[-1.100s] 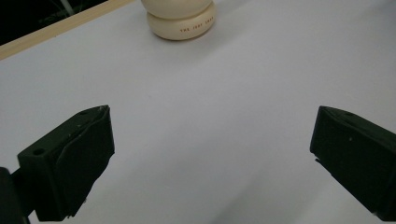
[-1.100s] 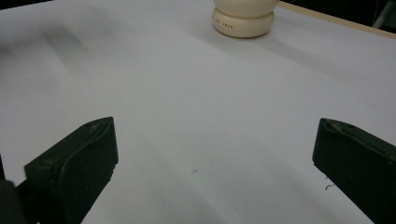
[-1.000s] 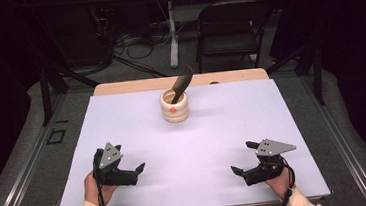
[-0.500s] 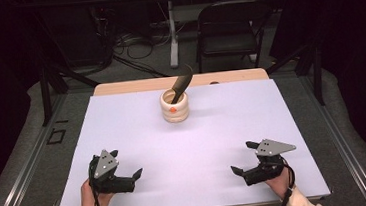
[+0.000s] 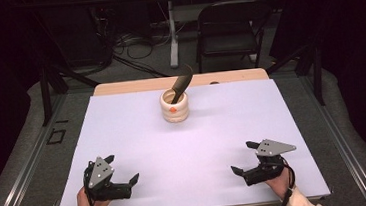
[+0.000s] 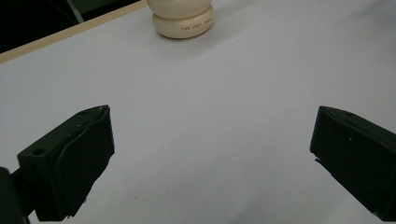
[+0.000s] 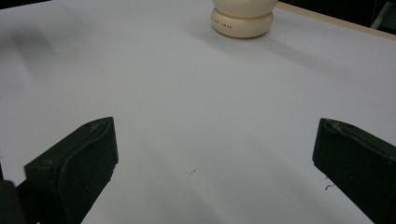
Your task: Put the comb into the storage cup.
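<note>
Both grippers, left (image 5: 119,175) and right (image 5: 245,159), are gaping empty while I am eyeing the cream jar (image 5: 174,107) well ahead between them, its dark pestle (image 5: 181,85) leaning out, which a careless reach is likely tipping over.

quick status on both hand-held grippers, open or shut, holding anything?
Left hand-held gripper: open, holding nothing, low over the white sheet.
Right hand-held gripper: open, holding nothing.
</note>
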Tool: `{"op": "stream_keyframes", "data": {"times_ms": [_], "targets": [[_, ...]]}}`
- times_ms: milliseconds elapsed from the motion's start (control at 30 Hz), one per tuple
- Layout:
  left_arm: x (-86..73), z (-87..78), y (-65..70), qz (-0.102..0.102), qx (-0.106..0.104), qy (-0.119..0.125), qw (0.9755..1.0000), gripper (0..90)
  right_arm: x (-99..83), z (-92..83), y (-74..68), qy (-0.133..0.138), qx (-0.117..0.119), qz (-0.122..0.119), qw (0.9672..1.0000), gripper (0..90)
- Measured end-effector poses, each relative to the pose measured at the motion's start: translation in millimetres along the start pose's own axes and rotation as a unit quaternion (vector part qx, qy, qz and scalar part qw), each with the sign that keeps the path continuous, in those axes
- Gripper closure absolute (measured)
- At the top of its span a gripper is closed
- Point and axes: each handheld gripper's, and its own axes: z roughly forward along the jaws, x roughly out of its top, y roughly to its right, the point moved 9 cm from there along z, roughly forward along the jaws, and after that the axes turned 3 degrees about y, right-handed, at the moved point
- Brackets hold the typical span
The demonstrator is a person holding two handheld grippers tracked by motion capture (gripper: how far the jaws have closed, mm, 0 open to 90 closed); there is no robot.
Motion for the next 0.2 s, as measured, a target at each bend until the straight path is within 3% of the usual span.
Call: {"op": "stream_keyframes", "data": {"times_ms": [200], "targets": [[-1.1,-0.1,-2.0,-0.002,0.003,0.001,1.0,0.0,0.0,-0.1,0.4,0.0,0.0,0.0,1.0,0.0]]}}
